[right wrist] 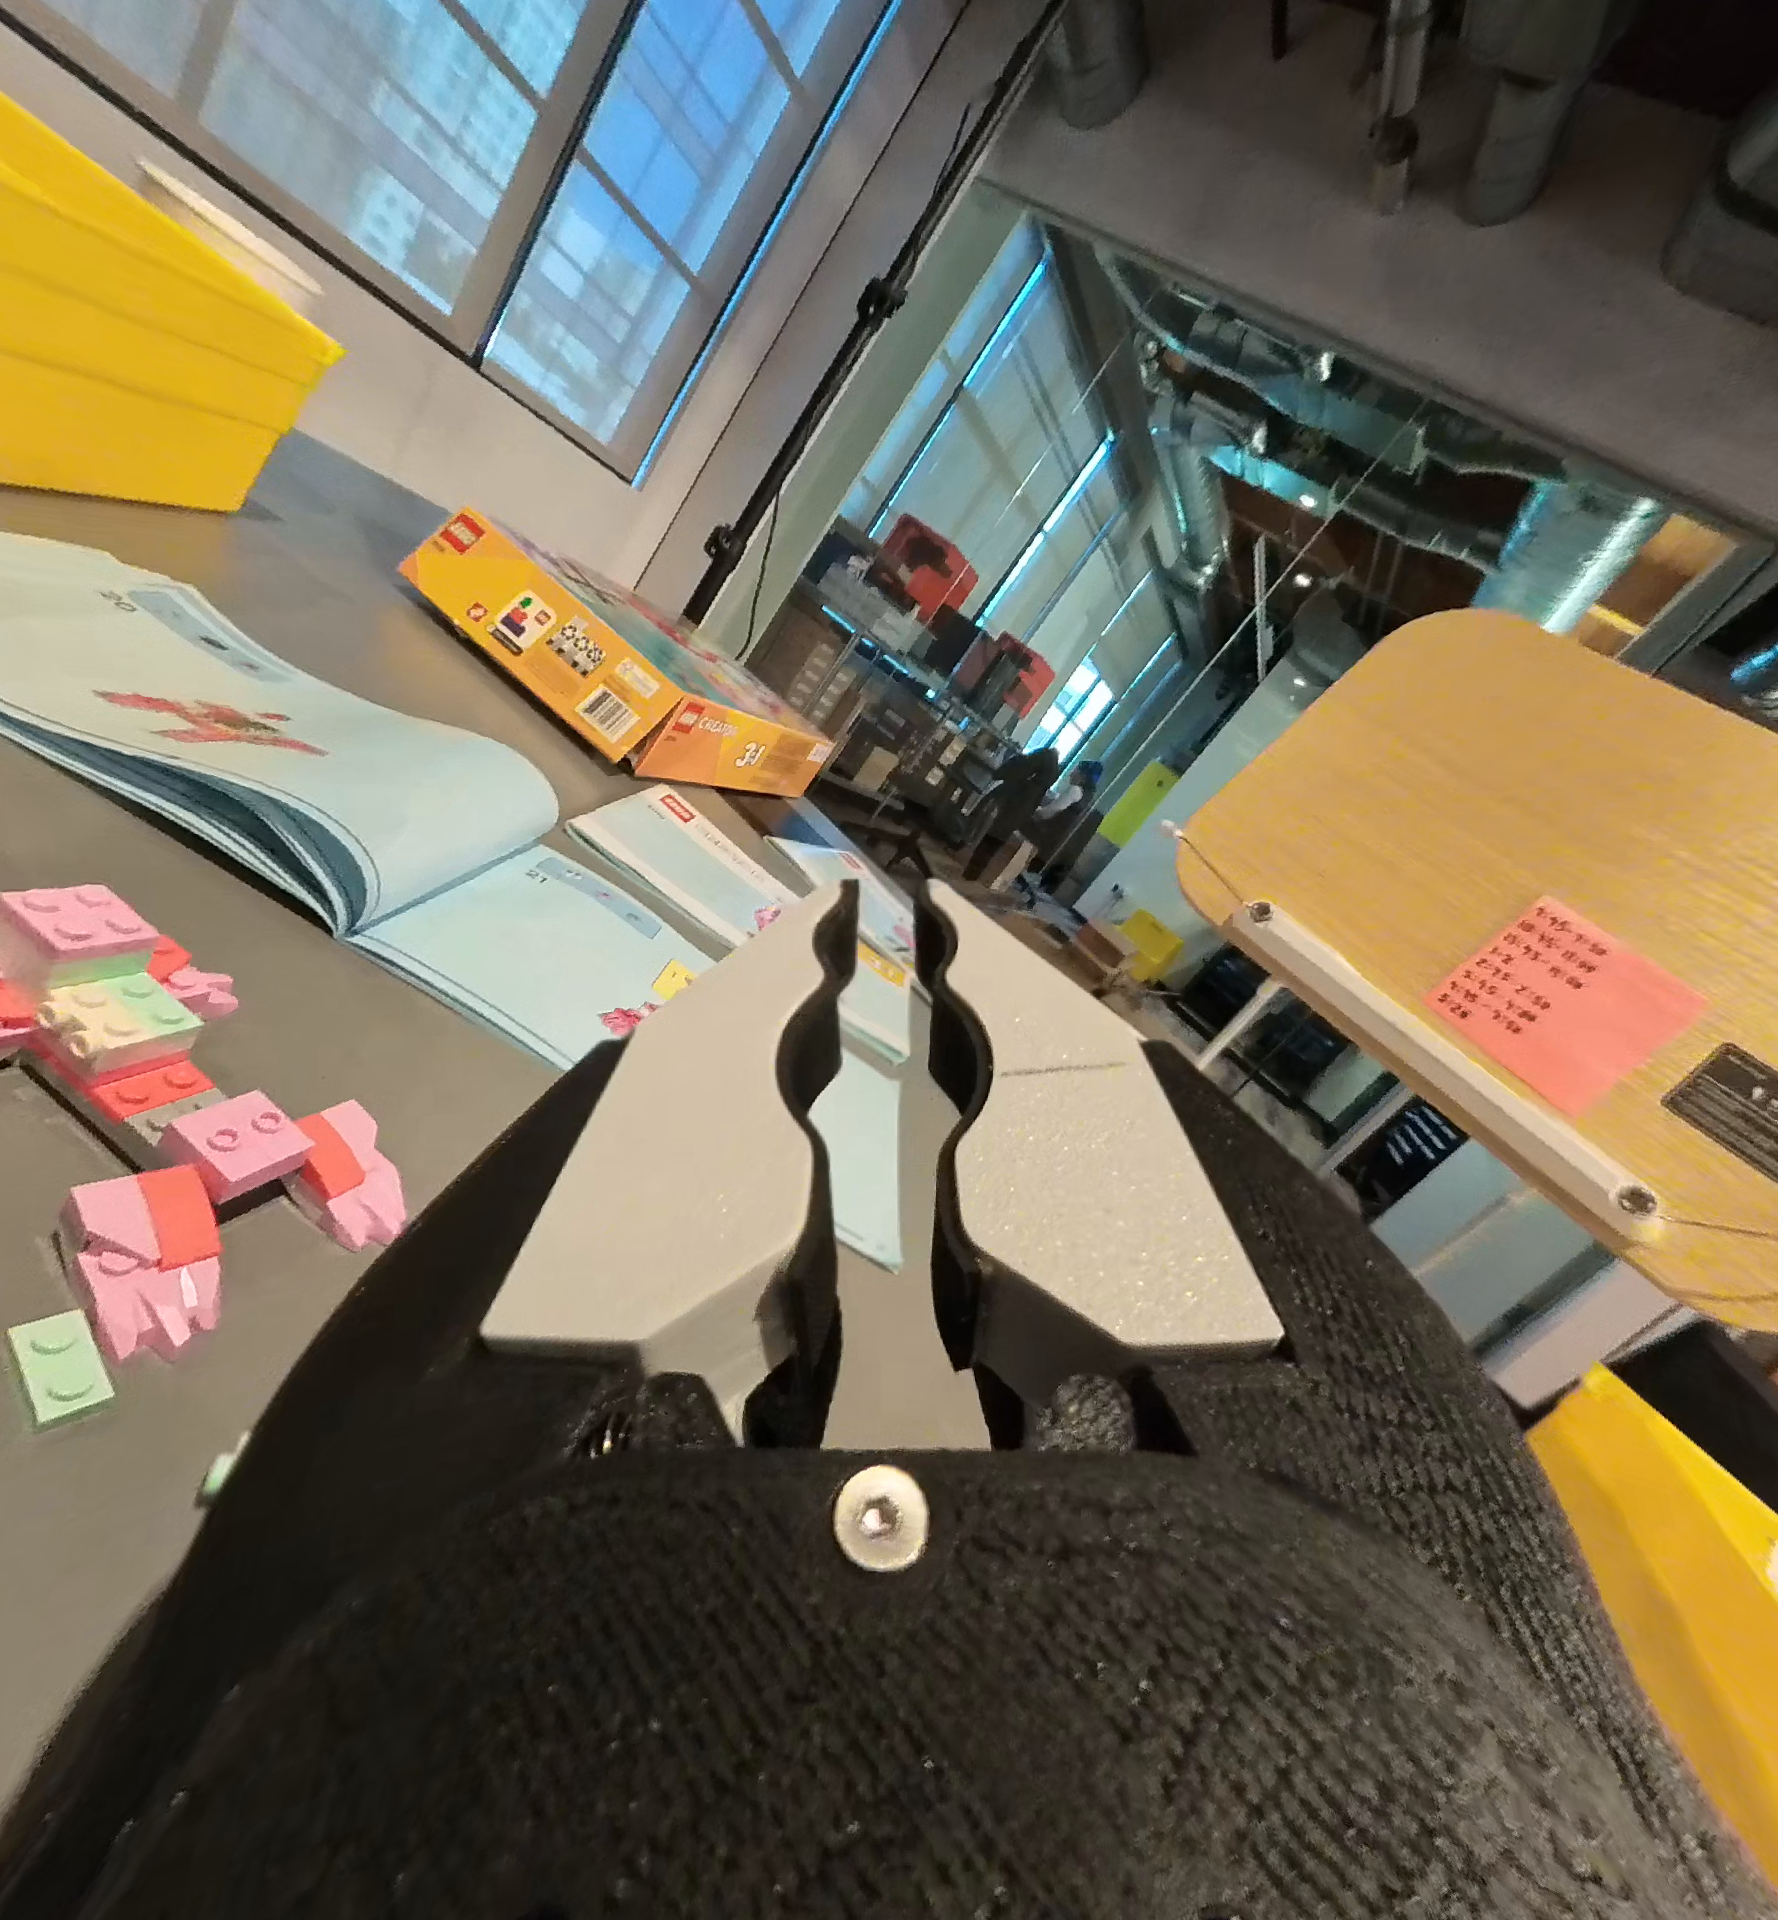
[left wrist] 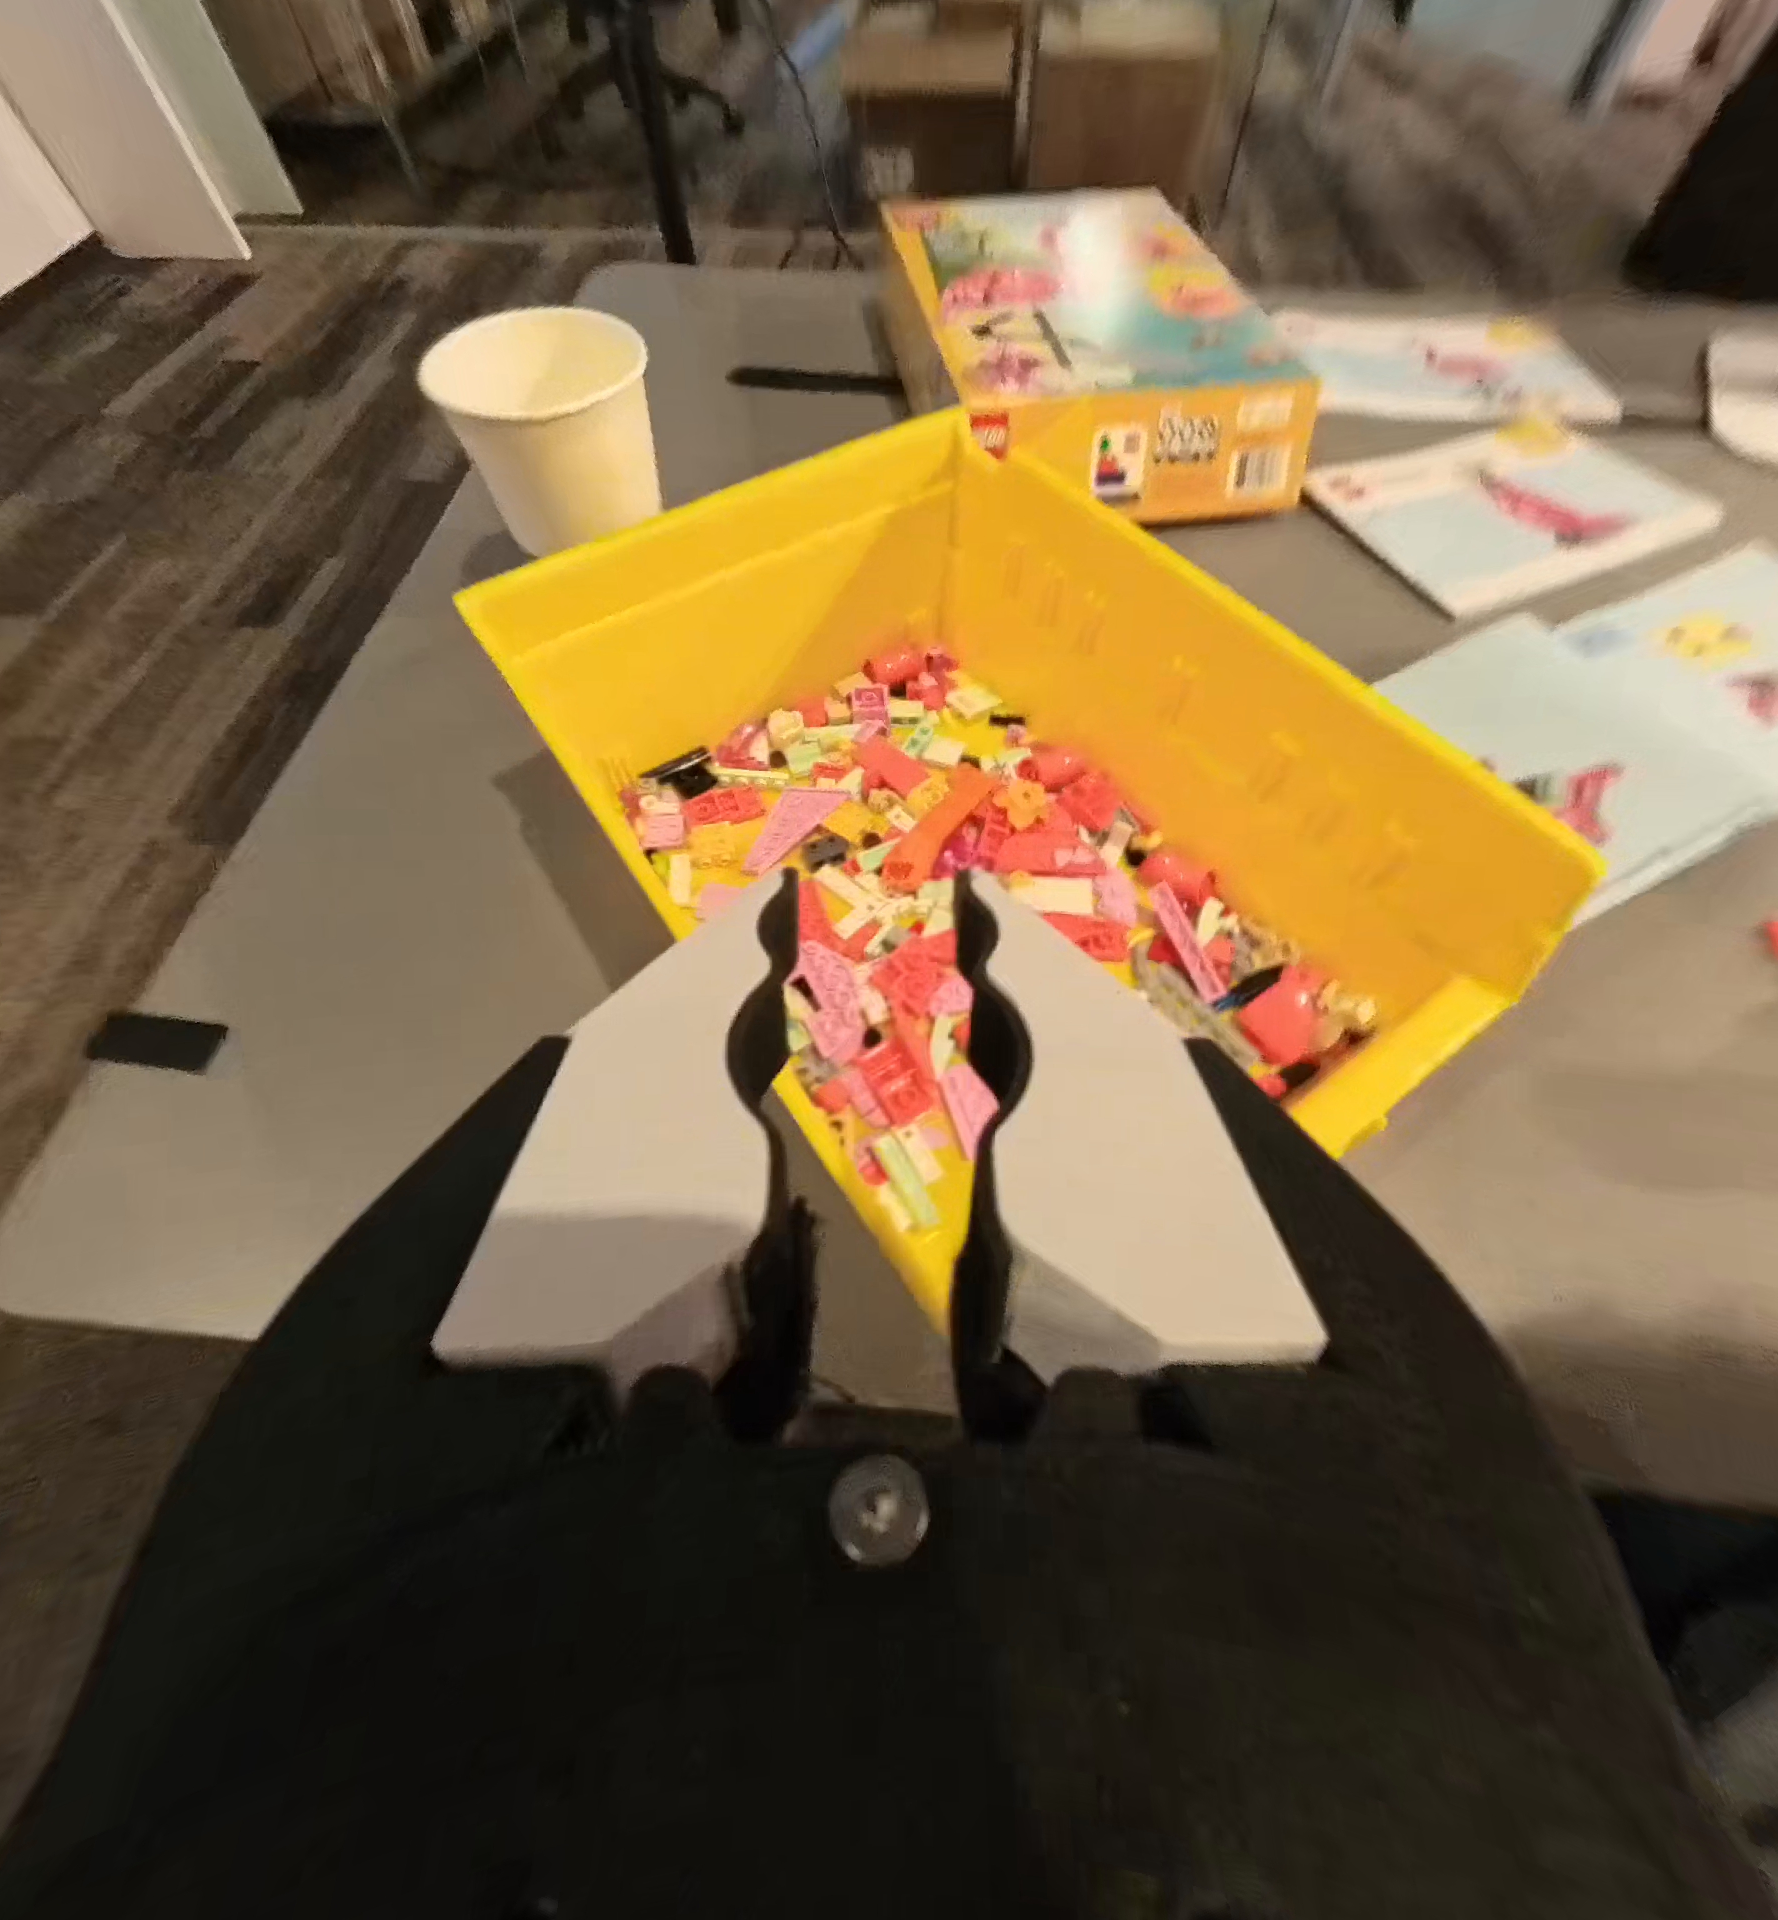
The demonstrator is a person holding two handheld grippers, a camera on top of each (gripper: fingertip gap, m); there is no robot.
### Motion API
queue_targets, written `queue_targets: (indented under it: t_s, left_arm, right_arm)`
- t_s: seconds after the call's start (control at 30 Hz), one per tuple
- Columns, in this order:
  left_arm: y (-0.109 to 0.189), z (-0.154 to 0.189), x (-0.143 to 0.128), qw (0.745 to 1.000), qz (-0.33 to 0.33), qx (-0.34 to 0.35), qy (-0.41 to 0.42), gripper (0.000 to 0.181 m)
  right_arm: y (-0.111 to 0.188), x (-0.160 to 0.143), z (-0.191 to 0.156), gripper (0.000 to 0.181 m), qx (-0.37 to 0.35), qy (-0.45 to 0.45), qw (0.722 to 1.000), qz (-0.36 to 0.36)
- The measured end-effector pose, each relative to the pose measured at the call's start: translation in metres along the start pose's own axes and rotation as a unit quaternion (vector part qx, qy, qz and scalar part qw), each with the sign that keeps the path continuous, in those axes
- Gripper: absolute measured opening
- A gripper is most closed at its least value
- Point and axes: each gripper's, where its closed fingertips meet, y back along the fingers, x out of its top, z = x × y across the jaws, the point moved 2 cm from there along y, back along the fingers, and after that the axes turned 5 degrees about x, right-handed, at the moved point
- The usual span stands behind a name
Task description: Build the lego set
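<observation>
A: Floor (left wrist: 137, 436)?
B: Wood-look planks, grey-brown, w/ a white wall panel (left wrist: 85, 125) at far left. Grey surface (left wrist: 345, 987) has rounded corners & black slots.
A: Windows?
B: Big grid-pane windows (right wrist: 511, 177), blue daylight outside, grey frames. More glass partitions (right wrist: 1020, 499) further back, shelving behind them w/ dark & red boxes.
A: Ceiling?
B: Exposed silver ducts (right wrist: 1280, 436), concrete-grey. Black pole stand (right wrist: 864, 312) leans by the window.
A: Other furniture?
B: Light wood tabletop (right wrist: 1539, 883) at right, white rail under it, pink sticky note (right wrist: 1565, 1003) stuck on. Dark chair base in bkgd, blurry.
</observation>
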Motion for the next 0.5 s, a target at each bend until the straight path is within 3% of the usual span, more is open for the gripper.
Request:
queue_targets:
  t_s: [0.13, 0.3, 0.37, 0.5]
  left_arm:
    - [0.003, -0.01, -0.02, 0.993, 0.053, 0.06, 0.082, 0.055]
    - [0.006, -0.02, -0.024, 0.99, 0.064, 0.068, 0.109, 0.059]
    - [0.009, -0.02, -0.019, 0.99, 0.076, 0.062, 0.105, 0.054]
    - [0.001, -0.003, 0.004, 0.997, 0.064, 0.008, 0.044, 0.017]
  right_arm:
    - [-0.002, -0.006, 0.003, 0.008, -0.01, -0.002, 1.0, -0.013]
    - [-0.002, -0.004, 0.002, 0.007, -0.009, 0.001, 1.0, -0.009]
    - [-0.002, -0.004, 0.001, 0.006, -0.007, 0.006, 1.0, -0.01]
    - [-0.002, -0.005, 0.001, 0.005, -0.009, 0.009, 1.0, -0.012]
